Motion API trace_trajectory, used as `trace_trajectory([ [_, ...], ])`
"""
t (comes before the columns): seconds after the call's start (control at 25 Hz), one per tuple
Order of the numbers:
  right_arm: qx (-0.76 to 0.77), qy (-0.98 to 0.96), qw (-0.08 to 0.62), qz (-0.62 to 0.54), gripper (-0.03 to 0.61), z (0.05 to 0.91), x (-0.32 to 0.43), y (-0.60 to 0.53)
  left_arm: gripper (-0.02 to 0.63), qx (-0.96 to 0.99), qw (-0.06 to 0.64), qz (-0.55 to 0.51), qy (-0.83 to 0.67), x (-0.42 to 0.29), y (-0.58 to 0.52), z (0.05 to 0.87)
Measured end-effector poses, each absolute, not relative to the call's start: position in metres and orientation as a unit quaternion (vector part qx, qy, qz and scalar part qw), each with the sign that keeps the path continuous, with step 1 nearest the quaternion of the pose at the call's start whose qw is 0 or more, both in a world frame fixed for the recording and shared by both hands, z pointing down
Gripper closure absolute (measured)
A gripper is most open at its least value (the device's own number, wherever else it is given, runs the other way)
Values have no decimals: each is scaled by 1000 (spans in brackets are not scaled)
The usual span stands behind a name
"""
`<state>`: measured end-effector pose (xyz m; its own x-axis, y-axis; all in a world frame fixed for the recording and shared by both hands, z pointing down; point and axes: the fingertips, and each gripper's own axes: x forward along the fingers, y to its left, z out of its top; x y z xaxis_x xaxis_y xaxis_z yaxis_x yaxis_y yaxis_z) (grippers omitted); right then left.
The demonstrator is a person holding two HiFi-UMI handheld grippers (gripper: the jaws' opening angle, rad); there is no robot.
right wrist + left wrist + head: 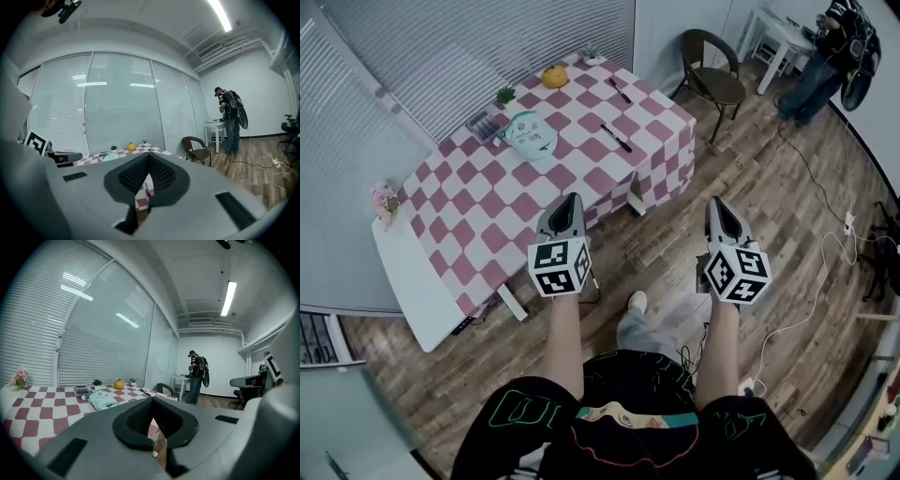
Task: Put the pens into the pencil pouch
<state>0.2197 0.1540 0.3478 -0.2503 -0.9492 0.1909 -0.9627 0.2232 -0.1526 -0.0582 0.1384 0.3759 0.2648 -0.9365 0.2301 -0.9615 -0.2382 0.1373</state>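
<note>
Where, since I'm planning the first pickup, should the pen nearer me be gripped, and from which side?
Take the pen at mid-barrel, coming down from above with jaws across its thin width. It lies flat and slanted on the table, clear of other things, leaving both long sides open. The right gripper, now shut, would need opening first.

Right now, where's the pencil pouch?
Head view, upper left: the pencil pouch lies on the checkered table, beside a grey box and left of the nearer pen.
</note>
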Motion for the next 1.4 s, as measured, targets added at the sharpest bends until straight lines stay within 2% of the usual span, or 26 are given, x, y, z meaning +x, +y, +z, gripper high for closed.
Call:
trace_trajectory([
  [0.2,608,-781,10,140,576,355,242,112,617,773,142,63,-616,-49,98,372],
  [0.8,584,-801,-14,131,576,338,268,5,617,752,119,60,-646,-24,4,354],
  [1.4,489,-861,19,135,577,351,175,-54,617,672,162,53,-721,-116,5,380],
])
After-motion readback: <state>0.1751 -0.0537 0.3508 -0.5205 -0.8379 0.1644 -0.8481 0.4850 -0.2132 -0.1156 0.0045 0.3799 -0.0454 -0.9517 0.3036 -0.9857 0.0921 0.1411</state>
